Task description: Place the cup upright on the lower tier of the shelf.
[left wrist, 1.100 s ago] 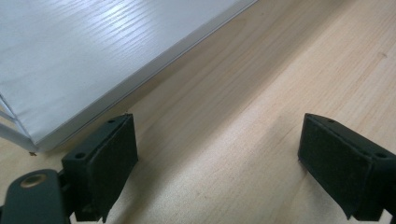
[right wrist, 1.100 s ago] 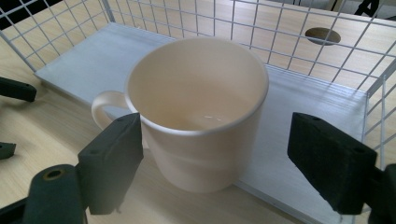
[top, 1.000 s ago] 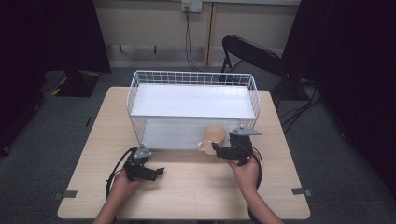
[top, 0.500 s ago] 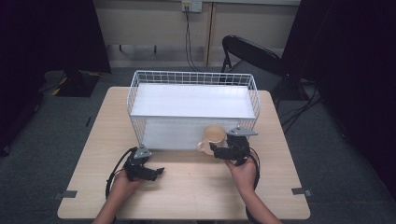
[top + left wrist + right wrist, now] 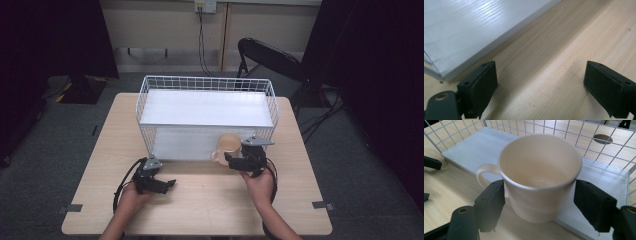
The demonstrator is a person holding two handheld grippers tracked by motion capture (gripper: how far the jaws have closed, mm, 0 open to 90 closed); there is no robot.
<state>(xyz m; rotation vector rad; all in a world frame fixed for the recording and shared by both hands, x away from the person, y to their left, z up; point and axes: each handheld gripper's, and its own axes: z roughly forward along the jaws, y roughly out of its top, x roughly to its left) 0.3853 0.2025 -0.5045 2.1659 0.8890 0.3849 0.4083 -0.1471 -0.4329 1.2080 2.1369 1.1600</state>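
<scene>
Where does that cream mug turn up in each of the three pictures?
High view: the mug stands right of centre, against the near side of the wire basket.
Left gripper view: only table and the basket's white floor panel here, no mug.
Right gripper view: the mug sits centre, between the jaws.
Shared landmark: the basket's white floor panel.

From where I stand, nothing here can be read. The cream mug (image 5: 540, 177) carries no print or logo, the white wire basket (image 5: 207, 85) and the table (image 5: 210, 200) bear no label, and the black tongs show no lettering, brand or number.
</scene>
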